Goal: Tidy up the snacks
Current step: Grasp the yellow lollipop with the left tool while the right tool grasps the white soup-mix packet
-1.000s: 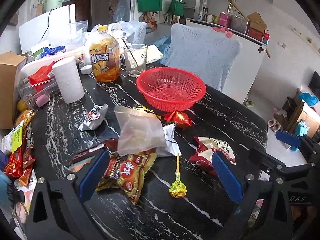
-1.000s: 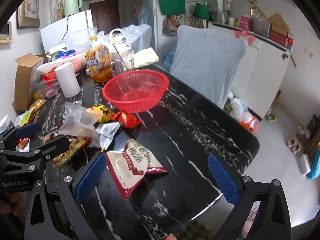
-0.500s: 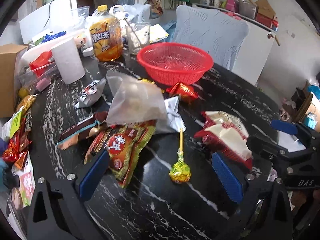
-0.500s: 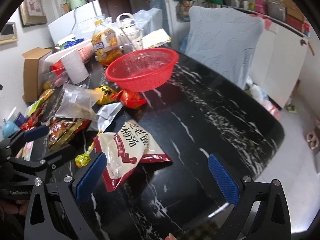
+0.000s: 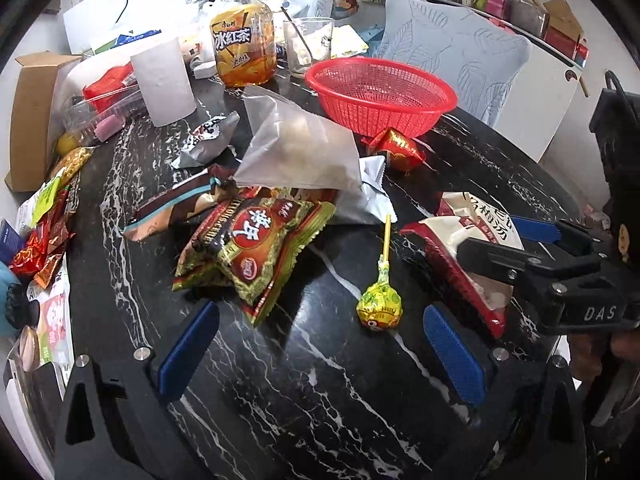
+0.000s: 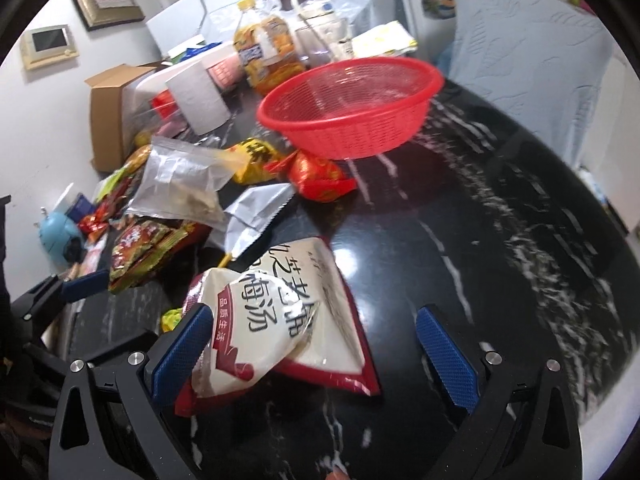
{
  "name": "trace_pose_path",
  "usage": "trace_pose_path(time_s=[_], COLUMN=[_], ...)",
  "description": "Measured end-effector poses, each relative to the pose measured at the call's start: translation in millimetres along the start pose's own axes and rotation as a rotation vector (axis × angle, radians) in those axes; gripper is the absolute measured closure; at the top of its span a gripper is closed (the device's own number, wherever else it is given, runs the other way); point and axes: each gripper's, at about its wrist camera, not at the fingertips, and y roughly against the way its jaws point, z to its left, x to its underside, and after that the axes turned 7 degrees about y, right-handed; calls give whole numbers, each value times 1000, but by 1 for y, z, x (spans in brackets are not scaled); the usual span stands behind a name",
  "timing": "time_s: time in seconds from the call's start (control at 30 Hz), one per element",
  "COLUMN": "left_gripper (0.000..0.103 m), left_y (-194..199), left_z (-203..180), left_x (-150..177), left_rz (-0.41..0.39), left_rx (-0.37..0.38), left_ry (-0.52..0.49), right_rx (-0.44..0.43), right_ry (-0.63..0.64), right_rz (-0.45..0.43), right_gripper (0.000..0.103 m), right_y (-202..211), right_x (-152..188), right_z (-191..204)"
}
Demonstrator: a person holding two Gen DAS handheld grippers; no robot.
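Note:
A red mesh basket stands empty at the far side of the black marble table. Snack packets lie scattered before it. My left gripper is open, low over the table, with a yellow lollipop just ahead between its fingers and a green-red packet to the left. My right gripper is open around the near end of a white-and-red pouch; its left pad touches the pouch. A red foil sweet lies by the basket.
A clear bag, a silver packet and a brown bar wrapper lie mid-table. A paper roll, iced tea bottle, glass and cardboard box stand behind. More snacks line the left edge. A padded chair stands beyond.
Both grippers have moved forward and lower toward the table. The right gripper has come up around the white-and-red pouch; the lollipop now lies closer to the left gripper's fingers.

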Motion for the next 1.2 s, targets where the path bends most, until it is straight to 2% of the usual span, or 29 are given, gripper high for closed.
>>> trace_pose_path(time_s=[0.1,0.17,0.3,0.37,0.53,0.63,0.7,0.8,1.0,1.03,1.1,1.2], left_gripper=[0,0,1,2,18,35,40,55,62,70,77,77], left_y=[0,-1,-5,-6,-13,-19,-21,-23,-25,-25,-25,-25], left_z=[-1,-3,-3,-3,-7,-11,-14,-18,-23,-23,-22,-20], left_x=[1,2,4,6,8,9,9,6,5,4,4,4], left_rz=[2,8,22,29,51,70,68,64,64,63,60,63], left_rx=[13,21,31,40,66,101,117,139,143,141,132,164], left_ry=[1,-1,0,3,-1,-2,-3,-17,-32,-30,-31,-15], right_rx=[-69,-120,-91,-84,-49,-53,-52,-52,-62,-61,-59,-56], right_ry=[-2,-1,37,44,50,26,11,-7,-43,-45,-47,-43], right_rz=[-7,-2,-17,-31,-47,-49,-51,-53,-56,-56,-56,-56], right_gripper=[20,38,46,54,56,56,56,56,56,56,56,56], right_y=[-2,-2,1,4,13,18,20,24,26,27,27,26], right_x=[2,3,5,7,13,17,20,23,26,26,26,26], right_z=[1,4,12,13,9,4,1,-2,-9,-9,-9,-8])
